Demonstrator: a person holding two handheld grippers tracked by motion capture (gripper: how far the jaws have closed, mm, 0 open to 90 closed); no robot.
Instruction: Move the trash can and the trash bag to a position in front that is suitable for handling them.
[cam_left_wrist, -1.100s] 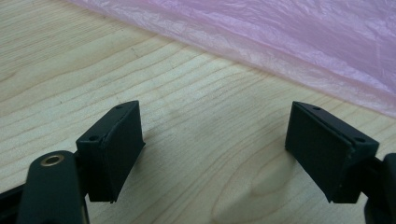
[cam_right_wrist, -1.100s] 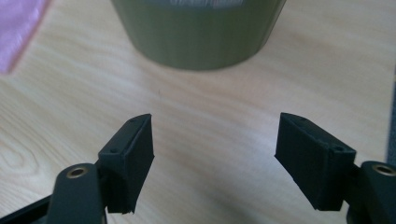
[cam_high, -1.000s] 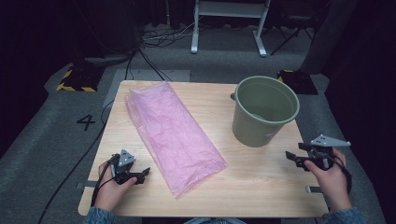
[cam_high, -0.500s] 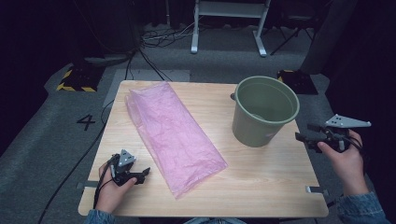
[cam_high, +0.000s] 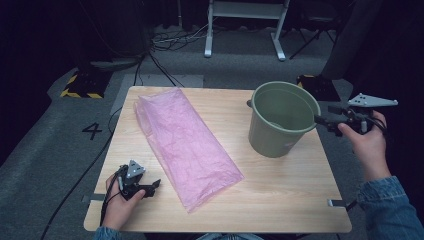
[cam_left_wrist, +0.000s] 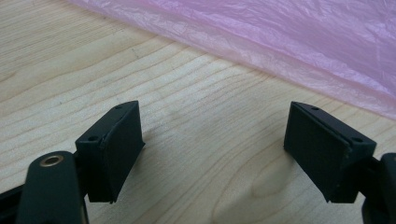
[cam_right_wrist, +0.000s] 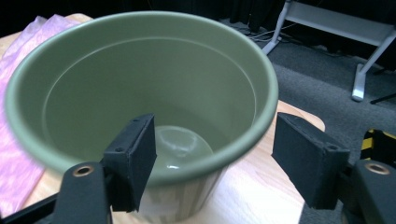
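Right gripper (cam_high: 321, 120), jaws wide and empty, is lining up on the bucket (cam_high: 280, 120) rim; next, closing on it.

Left gripper (cam_high: 150, 187): black body, grey three-cornered top plate, black cable trailing; right gripper (cam_high: 320, 119): same build; fingers (cam_left_wrist: 112, 149) are flat black rectangular pads with small screw holes, brass-ringed pivots; blue denim sleeve (cam_high: 390, 210).

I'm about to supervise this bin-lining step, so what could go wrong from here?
The right gripper hangs open at the bin's rim near the table edge; a bump or one-sided grip might tip or push the bin off. The left gripper rests open beside the bag; the thin film could slip or tear when pinched.
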